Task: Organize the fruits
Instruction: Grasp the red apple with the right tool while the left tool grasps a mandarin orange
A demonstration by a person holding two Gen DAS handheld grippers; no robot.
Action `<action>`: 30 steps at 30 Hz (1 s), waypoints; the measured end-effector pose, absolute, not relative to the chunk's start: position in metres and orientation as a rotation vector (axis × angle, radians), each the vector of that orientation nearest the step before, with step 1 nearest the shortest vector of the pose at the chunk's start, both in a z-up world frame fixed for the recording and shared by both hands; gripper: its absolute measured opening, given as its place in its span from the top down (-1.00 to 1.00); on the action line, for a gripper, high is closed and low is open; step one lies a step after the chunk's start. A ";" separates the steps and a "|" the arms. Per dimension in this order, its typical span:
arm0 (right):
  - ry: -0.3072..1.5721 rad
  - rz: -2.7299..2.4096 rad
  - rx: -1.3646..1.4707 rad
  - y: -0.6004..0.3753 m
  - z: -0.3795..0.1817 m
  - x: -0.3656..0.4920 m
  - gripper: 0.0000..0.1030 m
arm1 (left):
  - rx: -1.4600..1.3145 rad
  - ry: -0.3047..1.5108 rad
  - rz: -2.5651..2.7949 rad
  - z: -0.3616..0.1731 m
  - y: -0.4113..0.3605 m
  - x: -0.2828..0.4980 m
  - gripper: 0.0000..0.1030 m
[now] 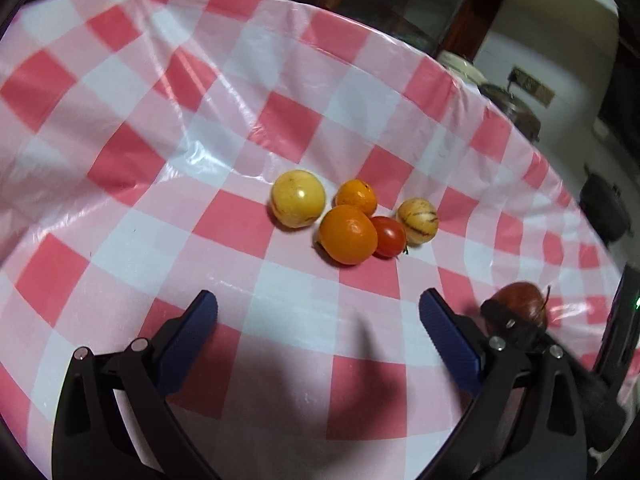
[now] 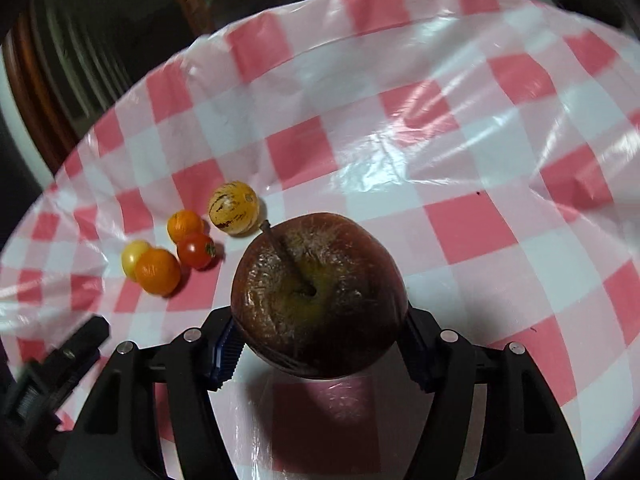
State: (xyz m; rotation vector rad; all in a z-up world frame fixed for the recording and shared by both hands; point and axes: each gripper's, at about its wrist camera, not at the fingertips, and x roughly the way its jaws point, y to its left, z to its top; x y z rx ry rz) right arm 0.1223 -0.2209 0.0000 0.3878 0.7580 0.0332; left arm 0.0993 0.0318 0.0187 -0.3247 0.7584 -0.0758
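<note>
The right gripper [image 2: 320, 344] is clamped on the dark red apple [image 2: 320, 300], just above the table [image 2: 460, 160]. Left gripper [image 1: 318, 320] is wide apart w/ nothing between; 5 small fruits [image 1: 348, 234] cluster near the table's middle.

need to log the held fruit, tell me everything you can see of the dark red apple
The dark red apple is round, with dull, wrinkled skin that turns yellow-green around the stem hollow, where a thin brown stem leans up and left. It sits stem-up between the blue pads of the right gripper, which press its two sides. It is apart from the cluster of small fruits. Whether its underside touches the checked tablecloth cannot be told.
</note>
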 end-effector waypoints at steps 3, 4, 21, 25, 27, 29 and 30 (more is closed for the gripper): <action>0.766 0.036 0.458 -0.225 -0.004 0.121 -0.25 | -0.204 0.780 -0.040 0.020 0.012 0.116 -0.76; 0.760 0.039 0.477 -0.228 -0.005 0.119 -0.25 | -0.162 0.804 -0.029 0.018 0.006 0.126 -0.64; 0.753 0.059 0.452 -0.222 -0.001 0.116 -0.26 | 0.006 0.892 -0.017 0.003 -0.016 0.184 0.11; 0.751 0.066 0.455 -0.222 -0.001 0.117 -0.26 | -0.008 0.844 -0.016 0.013 -0.003 0.150 0.11; 0.753 0.069 0.453 -0.222 -0.002 0.118 -0.26 | -0.054 0.821 -0.031 0.019 0.007 0.121 0.11; 0.751 0.070 0.453 -0.222 -0.002 0.118 -0.25 | -0.074 0.796 -0.031 0.021 0.015 0.091 0.11; 0.751 0.070 0.454 -0.221 -0.001 0.118 -0.25 | -0.083 0.786 -0.030 0.021 0.018 0.078 0.11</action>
